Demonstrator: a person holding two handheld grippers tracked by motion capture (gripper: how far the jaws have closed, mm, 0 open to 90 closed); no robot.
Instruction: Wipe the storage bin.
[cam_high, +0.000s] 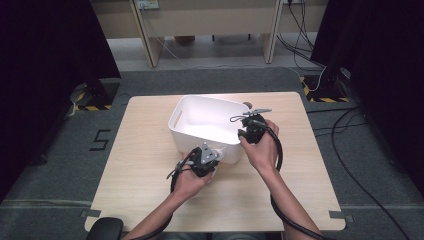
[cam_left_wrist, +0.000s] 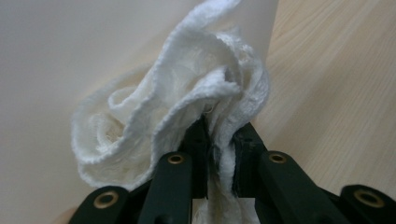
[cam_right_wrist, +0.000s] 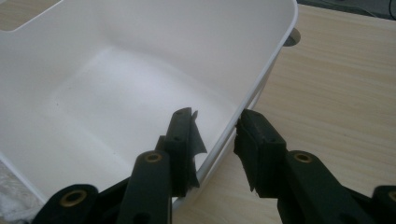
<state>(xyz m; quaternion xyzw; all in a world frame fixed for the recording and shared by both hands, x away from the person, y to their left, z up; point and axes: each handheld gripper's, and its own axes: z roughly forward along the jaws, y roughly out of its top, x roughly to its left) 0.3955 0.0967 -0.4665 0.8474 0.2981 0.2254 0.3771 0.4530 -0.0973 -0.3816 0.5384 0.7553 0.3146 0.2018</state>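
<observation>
Two grippers at white bin. We clench white cloth in left gripper, pressed against bin's near outer wall. Right gripper straddles bin's right rim, jaws parted, rim between, not visibly pinched. Cloth lies straight ahead of left jaws; wall runs left-right, so wipe goes sideways.

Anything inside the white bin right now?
The white bin looks empty: the right gripper view shows bare floor and walls. Its near corner is hidden behind the right tongs. The white cloth is outside, against the wall.
</observation>
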